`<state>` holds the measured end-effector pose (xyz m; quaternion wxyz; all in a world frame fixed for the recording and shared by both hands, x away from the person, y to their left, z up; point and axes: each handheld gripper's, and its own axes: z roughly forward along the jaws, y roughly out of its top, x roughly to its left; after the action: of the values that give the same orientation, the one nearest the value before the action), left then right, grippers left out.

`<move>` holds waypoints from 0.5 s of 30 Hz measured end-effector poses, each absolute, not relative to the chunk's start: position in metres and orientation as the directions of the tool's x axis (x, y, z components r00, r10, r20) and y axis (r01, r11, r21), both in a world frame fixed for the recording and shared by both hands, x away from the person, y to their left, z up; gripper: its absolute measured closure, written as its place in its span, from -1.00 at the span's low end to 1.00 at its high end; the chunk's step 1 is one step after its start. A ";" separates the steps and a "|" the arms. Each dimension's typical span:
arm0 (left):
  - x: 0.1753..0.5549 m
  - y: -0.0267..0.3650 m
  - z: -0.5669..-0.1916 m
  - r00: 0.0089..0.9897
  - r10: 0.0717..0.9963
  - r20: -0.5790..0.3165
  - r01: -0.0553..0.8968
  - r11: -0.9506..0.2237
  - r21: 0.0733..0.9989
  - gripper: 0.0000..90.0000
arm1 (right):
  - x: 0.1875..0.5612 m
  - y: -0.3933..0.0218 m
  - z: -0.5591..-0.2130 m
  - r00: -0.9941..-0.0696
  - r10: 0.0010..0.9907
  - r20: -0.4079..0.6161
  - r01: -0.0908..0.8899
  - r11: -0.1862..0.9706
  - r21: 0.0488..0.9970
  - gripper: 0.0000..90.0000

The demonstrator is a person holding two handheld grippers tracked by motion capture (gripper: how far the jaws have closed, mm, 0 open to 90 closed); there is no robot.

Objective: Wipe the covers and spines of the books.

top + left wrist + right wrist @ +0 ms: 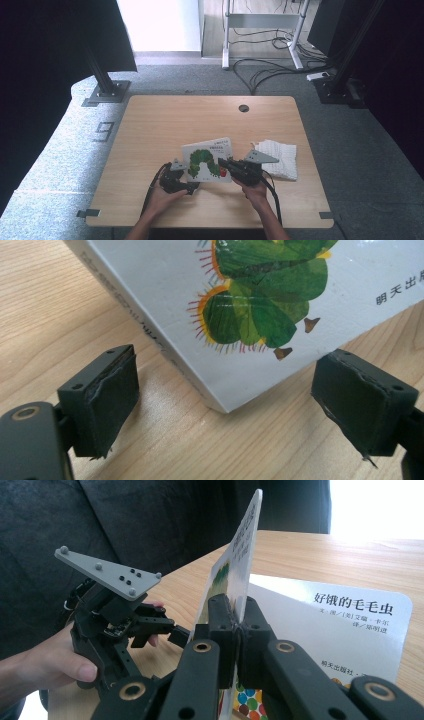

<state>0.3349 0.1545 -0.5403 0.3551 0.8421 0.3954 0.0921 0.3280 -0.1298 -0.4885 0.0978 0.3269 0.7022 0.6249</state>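
Two claws: right claw [239, 617] pinching book cover [239, 555]; left claw [225, 395] released.

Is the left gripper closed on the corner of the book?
No, its pads stand apart on either side of the book corner, touching nothing.

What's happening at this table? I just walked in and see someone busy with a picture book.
A person is opening a caterpillar picture book on the wooden table. The right gripper is shut on the front cover, lifting it upright. The left gripper hangs open at the book's corner, not touching. A white cloth lies beside.
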 end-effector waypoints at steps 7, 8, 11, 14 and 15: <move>0.331 0.156 -0.537 0.681 0.720 -0.134 0.594 -0.436 0.676 -0.71 | 0.327 -0.132 -0.490 -0.768 0.581 0.269 0.335 0.007 0.942 0.92; 0.331 0.155 -0.537 0.678 0.724 -0.129 0.593 -0.436 0.677 -0.71 | 0.326 -0.132 -0.490 -0.769 0.580 0.268 0.334 0.007 0.943 0.92; 0.332 0.154 -0.538 0.671 0.733 -0.115 0.597 -0.442 0.669 -0.70 | 0.326 -0.132 -0.490 -0.772 0.578 0.265 0.331 0.009 0.944 0.92; 0.334 0.153 -0.539 0.667 0.735 -0.121 0.604 -0.438 0.666 -0.72 | 0.325 -0.131 -0.490 -0.774 0.578 0.258 0.325 0.013 0.946 0.92; 0.335 0.153 -0.539 0.666 0.736 -0.123 0.607 -0.438 0.663 -0.73 | 0.325 -0.131 -0.490 -0.775 0.577 0.257 0.324 0.013 0.946 0.92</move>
<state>0.3345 0.1533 -0.5390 0.3496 0.8430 0.3983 0.0922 0.3249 -0.1311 -0.4897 0.1013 0.3196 0.7046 0.6255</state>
